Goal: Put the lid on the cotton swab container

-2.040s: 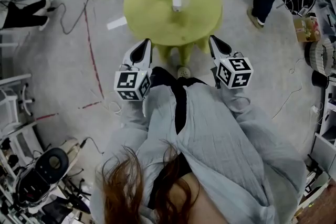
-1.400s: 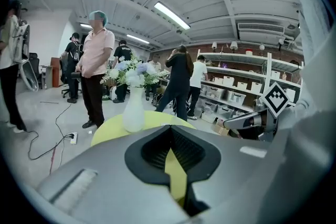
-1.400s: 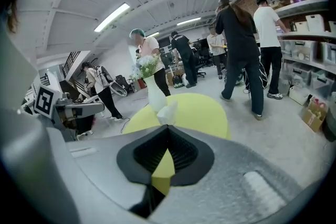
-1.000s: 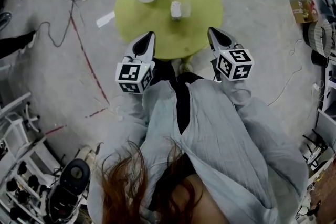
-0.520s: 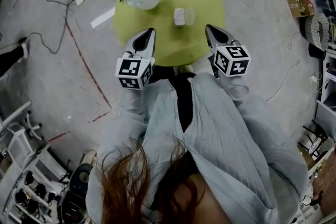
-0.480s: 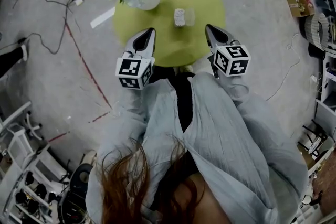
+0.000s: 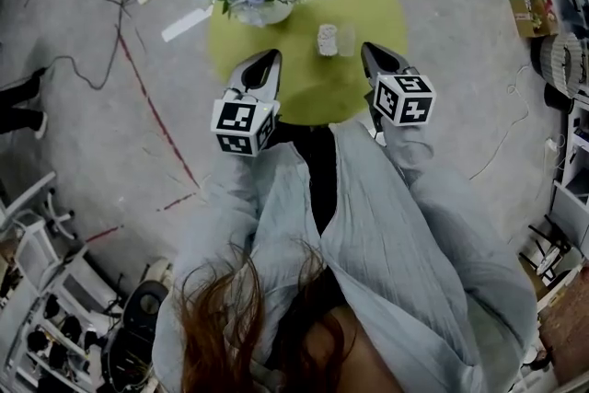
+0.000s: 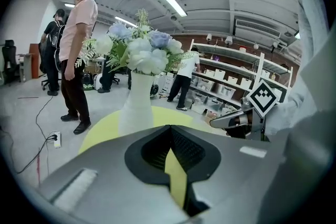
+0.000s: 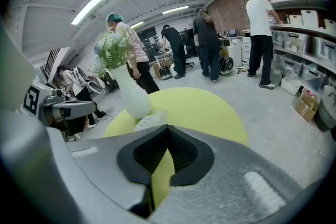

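Left tongs (image 7: 271,57) (image 8: 170,127): tips together, nothing between them, held over the near edge of the round yellow-green table (image 7: 308,87).

Right tongs (image 7: 369,50) (image 9: 168,127): tips likewise together, empty, over the same edge, well apart from the left pair.

Cotton swab container (image 7: 326,40) (image 9: 145,121) stood upright on the table, farther out than both tongs and touched by neither. A clear item (image 7: 346,39) sat just beside it; could not tell whether it was the lid.

White vase (image 7: 268,12) (image 8: 135,107) of flowers stood left of the container.
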Demonstrator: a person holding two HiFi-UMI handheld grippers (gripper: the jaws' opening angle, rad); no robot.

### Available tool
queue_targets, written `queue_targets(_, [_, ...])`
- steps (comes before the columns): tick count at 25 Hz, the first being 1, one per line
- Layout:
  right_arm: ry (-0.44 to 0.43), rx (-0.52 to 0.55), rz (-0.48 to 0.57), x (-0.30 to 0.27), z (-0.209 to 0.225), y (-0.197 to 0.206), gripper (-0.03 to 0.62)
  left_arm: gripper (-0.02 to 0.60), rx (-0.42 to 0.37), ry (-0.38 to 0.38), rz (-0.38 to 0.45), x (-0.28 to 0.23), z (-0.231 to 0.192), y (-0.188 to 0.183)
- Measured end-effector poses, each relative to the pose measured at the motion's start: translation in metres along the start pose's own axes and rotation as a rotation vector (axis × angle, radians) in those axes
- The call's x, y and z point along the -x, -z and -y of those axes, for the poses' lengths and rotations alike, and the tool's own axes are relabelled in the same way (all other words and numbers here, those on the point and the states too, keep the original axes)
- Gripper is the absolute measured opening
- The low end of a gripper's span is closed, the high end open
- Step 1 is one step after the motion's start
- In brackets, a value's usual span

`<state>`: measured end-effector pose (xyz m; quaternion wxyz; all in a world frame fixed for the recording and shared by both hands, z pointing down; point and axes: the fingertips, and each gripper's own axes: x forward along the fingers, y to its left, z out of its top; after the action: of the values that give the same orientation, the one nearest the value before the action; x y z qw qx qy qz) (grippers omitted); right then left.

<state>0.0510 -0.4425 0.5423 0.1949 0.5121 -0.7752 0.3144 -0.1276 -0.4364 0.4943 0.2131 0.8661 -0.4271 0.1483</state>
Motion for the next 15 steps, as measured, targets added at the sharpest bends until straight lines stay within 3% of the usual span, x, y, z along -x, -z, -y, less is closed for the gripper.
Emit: queue_targets(15, [-0.014,0.019,-0.022,-0.016,-0.008,-0.005,0.002,0.020,0.035,-0.032,0.012,0.005,-0.010,0.005])
